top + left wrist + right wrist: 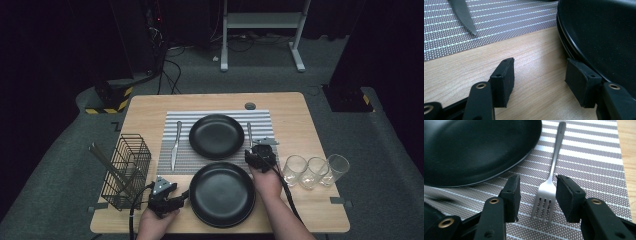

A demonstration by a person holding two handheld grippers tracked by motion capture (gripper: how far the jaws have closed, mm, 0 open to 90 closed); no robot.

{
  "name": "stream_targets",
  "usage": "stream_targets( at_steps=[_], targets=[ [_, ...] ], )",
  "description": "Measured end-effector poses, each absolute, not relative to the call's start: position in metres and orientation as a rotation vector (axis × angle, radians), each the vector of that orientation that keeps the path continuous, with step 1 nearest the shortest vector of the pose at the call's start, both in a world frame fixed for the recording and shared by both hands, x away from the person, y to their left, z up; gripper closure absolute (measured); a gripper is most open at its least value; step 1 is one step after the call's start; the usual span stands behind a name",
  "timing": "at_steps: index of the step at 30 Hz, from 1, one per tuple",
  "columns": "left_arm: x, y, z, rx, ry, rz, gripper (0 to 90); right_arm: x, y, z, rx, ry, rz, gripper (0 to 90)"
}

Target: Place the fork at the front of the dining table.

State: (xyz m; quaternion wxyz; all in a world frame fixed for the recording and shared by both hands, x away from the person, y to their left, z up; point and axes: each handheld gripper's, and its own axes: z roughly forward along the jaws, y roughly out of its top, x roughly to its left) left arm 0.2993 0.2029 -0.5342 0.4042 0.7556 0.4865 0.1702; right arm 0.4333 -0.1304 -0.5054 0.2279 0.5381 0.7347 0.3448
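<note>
Tines of the fork (545,195) lie nearest my right gripper's (260,156) camera, between its two fingers (512,195), which stand spread with a clear gap on either side of the metal; nothing is pinched. That fork rests flat on the striped placemat (589,162), handle pointing away, just beside the far black plate (474,150). If I mean to leave it here, I judge I should lift straight up without brushing the tines, so it stays parallel to the plate's edge.

My left gripper (165,196) sits low on the counter (529,57), its fingers (505,77) also spread and holding nothing, one pad close against the rim of the near black plate (604,37). To take that plate well I would slide one finger under the rim and close gently.

Whether that pad actually touches the rim I cannot tell. Across the mat, the knife (175,144) has its handle cut off in the left gripper view. From above, the wire basket (127,170) holds thin sticks I cannot identify, and three glasses (314,171) stand at the right.
</note>
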Motion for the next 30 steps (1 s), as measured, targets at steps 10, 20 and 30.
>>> stream_targets(
  at_steps=[10,20,30],
  targets=[
    [0.297,0.198,-0.534,1.927,1.242,0.492,39.5,0.417,-0.124,-0.498,1.357,2.046,1.031,58.7],
    [0.297,0.192,-0.535,1.945,1.297,0.602,38.7,0.401,-0.126,-0.497,1.264,2.060,1.075,54.9],
    [0.296,0.191,-0.535,1.946,1.321,0.636,38.8,0.376,-0.141,-0.495,1.204,2.036,1.159,56.5]
  ],
)
